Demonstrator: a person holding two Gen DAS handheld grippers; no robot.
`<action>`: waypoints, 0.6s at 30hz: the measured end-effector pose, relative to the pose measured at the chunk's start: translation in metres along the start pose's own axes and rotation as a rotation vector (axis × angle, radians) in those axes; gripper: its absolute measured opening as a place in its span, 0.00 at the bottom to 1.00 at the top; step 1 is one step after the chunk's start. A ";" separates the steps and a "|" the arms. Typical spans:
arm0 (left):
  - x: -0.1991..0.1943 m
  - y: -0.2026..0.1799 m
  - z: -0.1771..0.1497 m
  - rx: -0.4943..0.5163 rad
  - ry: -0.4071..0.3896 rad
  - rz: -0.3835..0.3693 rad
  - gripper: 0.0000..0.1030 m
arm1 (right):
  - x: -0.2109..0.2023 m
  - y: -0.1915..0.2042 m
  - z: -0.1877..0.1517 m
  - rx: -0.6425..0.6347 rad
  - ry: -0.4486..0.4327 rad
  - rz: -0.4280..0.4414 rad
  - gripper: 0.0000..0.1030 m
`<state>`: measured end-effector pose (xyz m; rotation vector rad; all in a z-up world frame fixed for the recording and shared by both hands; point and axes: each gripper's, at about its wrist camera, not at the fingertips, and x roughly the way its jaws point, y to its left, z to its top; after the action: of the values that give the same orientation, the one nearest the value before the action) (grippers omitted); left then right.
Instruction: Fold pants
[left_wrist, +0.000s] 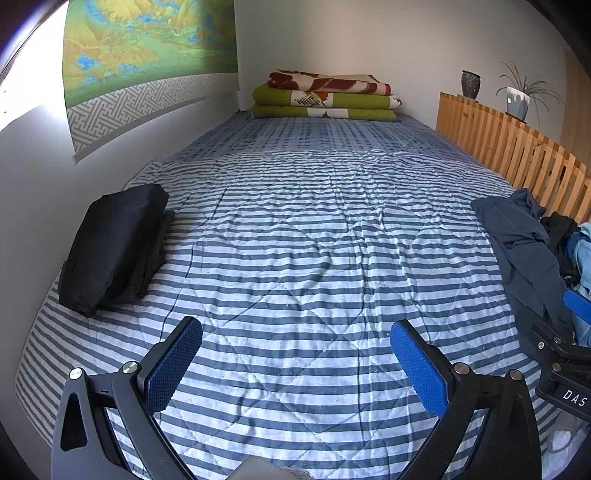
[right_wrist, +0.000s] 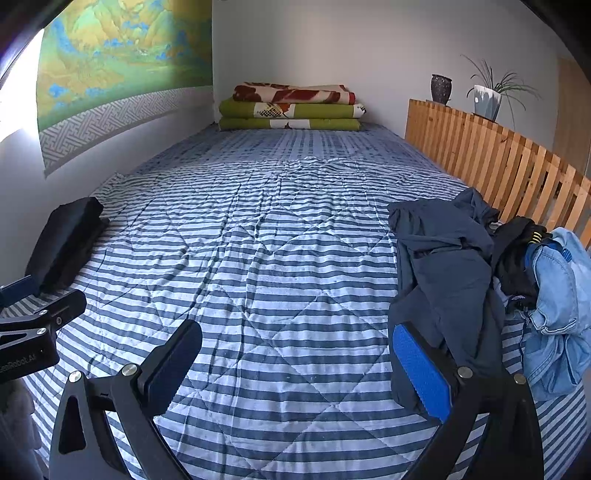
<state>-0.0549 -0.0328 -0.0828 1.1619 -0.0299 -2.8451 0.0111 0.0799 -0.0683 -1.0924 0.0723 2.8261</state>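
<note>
Crumpled dark navy pants (right_wrist: 443, 273) lie at the right of the striped quilt (right_wrist: 280, 266), atop a heap with a black garment (right_wrist: 517, 254) and light blue jeans (right_wrist: 557, 306). In the left wrist view the navy pants (left_wrist: 524, 251) lie at the far right. A folded black stack (left_wrist: 110, 247) rests by the left wall, also the folded stack (right_wrist: 64, 243) in the right wrist view. My left gripper (left_wrist: 295, 365) hovers open over bare quilt. My right gripper (right_wrist: 297, 365) is open too, its blue right pad just in front of the navy pants, nothing between the fingers.
Folded green and red blankets (left_wrist: 325, 98) are stacked at the bed's far end. A wooden slat rail (right_wrist: 498, 162) runs along the right side with a dark vase (right_wrist: 441, 88) and a potted plant (right_wrist: 487, 96) on it. A landscape hanging (left_wrist: 147, 48) covers the left wall.
</note>
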 end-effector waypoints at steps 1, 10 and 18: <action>0.000 0.000 0.000 0.000 0.001 0.000 1.00 | 0.000 0.000 0.000 0.000 0.000 0.000 0.99; 0.000 0.001 -0.001 0.001 0.001 -0.002 1.00 | 0.000 0.001 0.000 0.003 0.002 -0.006 0.99; 0.003 0.000 -0.002 0.006 0.007 -0.009 1.00 | 0.002 0.000 0.001 0.011 0.007 -0.005 0.99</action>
<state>-0.0556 -0.0326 -0.0860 1.1758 -0.0329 -2.8505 0.0095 0.0805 -0.0692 -1.0991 0.0848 2.8141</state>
